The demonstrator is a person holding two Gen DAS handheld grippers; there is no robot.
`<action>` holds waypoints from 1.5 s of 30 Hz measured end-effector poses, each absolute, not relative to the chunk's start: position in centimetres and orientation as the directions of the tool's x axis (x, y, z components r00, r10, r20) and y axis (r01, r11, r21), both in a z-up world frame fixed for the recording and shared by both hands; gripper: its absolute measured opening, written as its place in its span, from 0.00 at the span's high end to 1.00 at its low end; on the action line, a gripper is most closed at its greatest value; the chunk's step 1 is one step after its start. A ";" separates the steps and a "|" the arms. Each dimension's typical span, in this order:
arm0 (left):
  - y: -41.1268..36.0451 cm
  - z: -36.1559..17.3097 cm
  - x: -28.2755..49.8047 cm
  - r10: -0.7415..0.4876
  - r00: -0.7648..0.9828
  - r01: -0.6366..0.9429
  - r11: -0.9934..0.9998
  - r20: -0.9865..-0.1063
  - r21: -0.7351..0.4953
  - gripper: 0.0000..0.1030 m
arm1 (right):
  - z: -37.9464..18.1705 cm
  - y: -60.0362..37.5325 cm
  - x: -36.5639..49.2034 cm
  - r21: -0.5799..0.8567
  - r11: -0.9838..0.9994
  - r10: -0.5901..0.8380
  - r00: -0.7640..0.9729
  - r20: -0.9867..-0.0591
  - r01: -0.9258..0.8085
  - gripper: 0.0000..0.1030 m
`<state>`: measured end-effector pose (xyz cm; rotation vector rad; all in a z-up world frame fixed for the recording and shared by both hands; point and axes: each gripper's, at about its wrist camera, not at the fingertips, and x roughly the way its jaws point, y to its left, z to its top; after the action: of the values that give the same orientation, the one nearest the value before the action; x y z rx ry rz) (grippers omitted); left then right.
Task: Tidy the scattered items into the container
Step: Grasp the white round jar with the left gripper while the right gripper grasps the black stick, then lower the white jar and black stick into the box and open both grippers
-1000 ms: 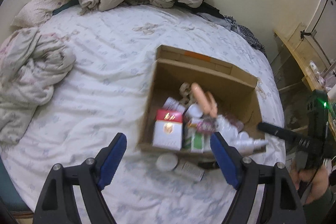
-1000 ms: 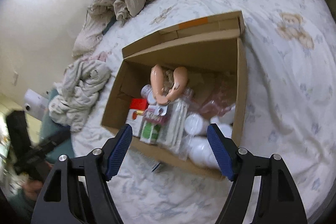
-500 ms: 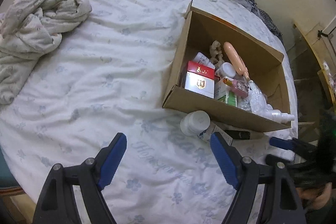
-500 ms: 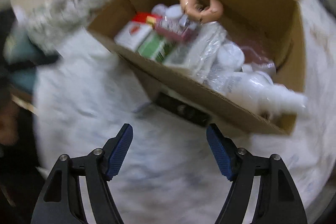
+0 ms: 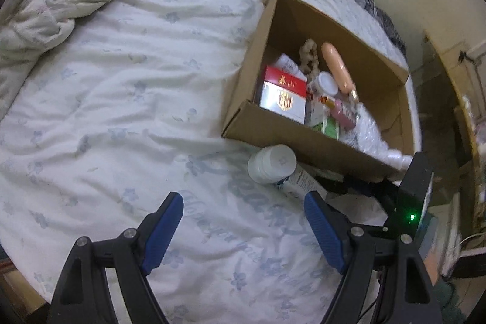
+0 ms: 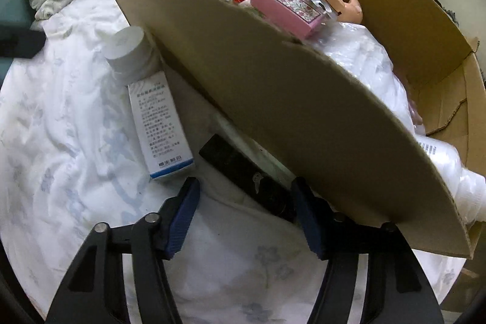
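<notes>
An open cardboard box [image 5: 306, 141] [image 6: 273, 87] sits on the bed, holding a red-and-silver carton [image 5: 284, 93], a pink perfume bottle [image 6: 285, 3], a peach plastic item [image 5: 337, 67] and white bottles. Outside its near wall lie a white-capped jar [image 5: 272, 163] [image 6: 130, 53], a white medicine carton [image 6: 159, 126] [image 5: 299, 182] and a flat black item [image 6: 246, 173]. My left gripper [image 5: 243, 230] is open, hovering short of the jar. My right gripper [image 6: 244, 214] is open, low over the sheet, with its fingers either side of the black item's near end.
The bed has a white floral sheet [image 5: 106, 117]. Crumpled bedding [image 5: 51, 8] lies at the far left and along the headboard. A wooden desk [image 5: 455, 72] stands right of the bed. The right gripper's body [image 5: 413, 196] with a green light sits beside the box corner.
Both grippers have dropped and moved closer to the items outside the box. The right gripper has come down to the black item by the box wall. Both stay open.
</notes>
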<state>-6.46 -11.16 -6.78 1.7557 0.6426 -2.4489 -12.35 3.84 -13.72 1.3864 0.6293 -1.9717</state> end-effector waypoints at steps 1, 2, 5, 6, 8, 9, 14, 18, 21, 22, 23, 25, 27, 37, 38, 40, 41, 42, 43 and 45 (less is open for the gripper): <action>-10.5 -7.2 -6.7 0.174 -0.336 0.272 -0.923 -0.925 -0.273 0.20 | -13.6 4.0 -12.7 0.028 -0.692 -0.252 -0.204 -0.946 0.722 0.70; -9.9 -7.6 -7.0 0.159 -0.324 0.258 -0.934 -0.933 -0.249 0.20 | -13.5 4.1 -13.0 0.071 -0.699 -0.273 -0.173 -0.946 0.712 0.73; -8.0 -8.8 -8.1 0.128 -0.314 0.219 -0.954 -0.941 -0.203 0.20 | -13.0 4.6 -13.2 0.165 -0.697 -0.320 -0.098 -0.942 0.698 0.89; -7.5 -9.0 -8.5 0.112 -0.324 0.208 -0.960 -0.939 -0.186 0.20 | -12.8 4.9 -13.2 0.194 -0.700 -0.337 -0.078 -0.938 0.688 0.89; -6.5 -8.8 -9.1 0.073 -0.364 0.181 -0.973 -0.928 -0.147 0.20 | -12.4 5.3 -12.9 0.225 -0.698 -0.356 -0.057 -0.933 0.680 0.89; -6.1 -8.6 -9.4 0.055 -0.382 0.169 -0.977 -0.922 -0.128 0.20 | -12.2 5.5 -12.8 0.228 -0.698 -0.359 -0.057 -0.932 0.678 0.89; -4.9 -9.3 -10.2 0.024 -0.387 0.132 -0.988 -0.922 -0.081 0.39 | -11.2 6.4 -12.6 0.258 -0.707 -0.390 -0.060 -0.919 0.658 0.89; -4.9 -10.1 -10.2 0.025 -0.371 0.130 -0.988 -0.928 -0.079 0.68 | -11.3 5.9 -12.8 0.252 -0.714 -0.377 -0.054 -0.925 0.654 0.89; -6.1 -9.5 -9.8 0.028 -0.395 0.161 -0.982 -0.918 -0.099 0.68 | -11.4 5.5 -13.0 0.274 -0.712 -0.387 -0.035 -0.921 0.647 0.89; -6.5 -9.2 -9.6 0.031 -0.403 0.176 -0.978 -0.915 -0.110 0.68 | -11.2 5.5 -13.0 0.282 -0.709 -0.396 -0.034 -0.918 0.647 0.89; -7.0 -8.9 -9.4 0.034 -0.412 0.189 -0.974 -0.910 -0.122 0.68 | -11.0 5.6 -13.0 0.289 -0.706 -0.404 -0.033 -0.914 0.647 0.89; -7.6 -8.0 -8.6 0.050 -0.430 0.208 -0.966 -0.901 -0.152 0.68 | -10.4 5.8 -13.0 0.309 -0.703 -0.426 -0.031 -0.904 0.641 0.89; -8.0 -6.7 -7.7 0.060 -0.460 0.216 -0.960 -0.886 -0.178 0.68 | -9.6 6.1 -13.0 0.326 -0.701 -0.449 -0.037 -0.893 0.634 0.89; -6.2 -0.6 -6.0 -0.016 -0.585 0.110 -0.992 -0.811 -0.060 0.68 | -3.7 9.3 -11.1 0.428 -0.627 -0.629 -0.099 -0.771 0.651 0.89; -6.3 -0.3 -6.1 -0.012 -0.591 0.112 -0.991 -0.807 -0.067 0.68 | -2.4 10.2 -11.6 0.429 -0.618 -0.652 -0.125 -0.748 0.659 0.89; -6.5 0.4 -6.3 -0.006 -0.602 0.117 -0.990 -0.798 -0.081 0.68 | -0.6 10.8 -11.8 0.425 -0.619 -0.677 -0.175 -0.715 0.660 0.89; -6.6 0.8 -6.5 -0.004 -0.606 0.121 -0.989 -0.796 -0.087 0.68 | -0.1 11.2 -12.1 0.429 -0.624 -0.686 -0.196 -0.701 0.652 0.89; -6.7 1.2 -6.8 -0.002 -0.609 0.125 -0.988 -0.793 -0.093 0.68 | 0.2 11.7 -12.6 0.437 -0.637 -0.690 -0.217 -0.690 0.635 0.89; -6.8 1.6 -7.3 -0.003 -0.612 0.127 -0.987 -0.791 -0.096 0.68 | 0.5 12.3 -13.2 0.444 -0.649 -0.692 -0.238 -0.681 0.618 0.89; -6.7 2.1 -8.1 0.000 -0.613 0.127 -0.987 -0.790 -0.099 0.68 | 0.5 13.3 -14.6 0.452 -0.680 -0.681 -0.270 -0.681 0.577 0.89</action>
<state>-8.15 -6.68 2.06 1.3473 0.2224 -2.7506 -14.57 13.34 0.50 1.1569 -0.1441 -2.0147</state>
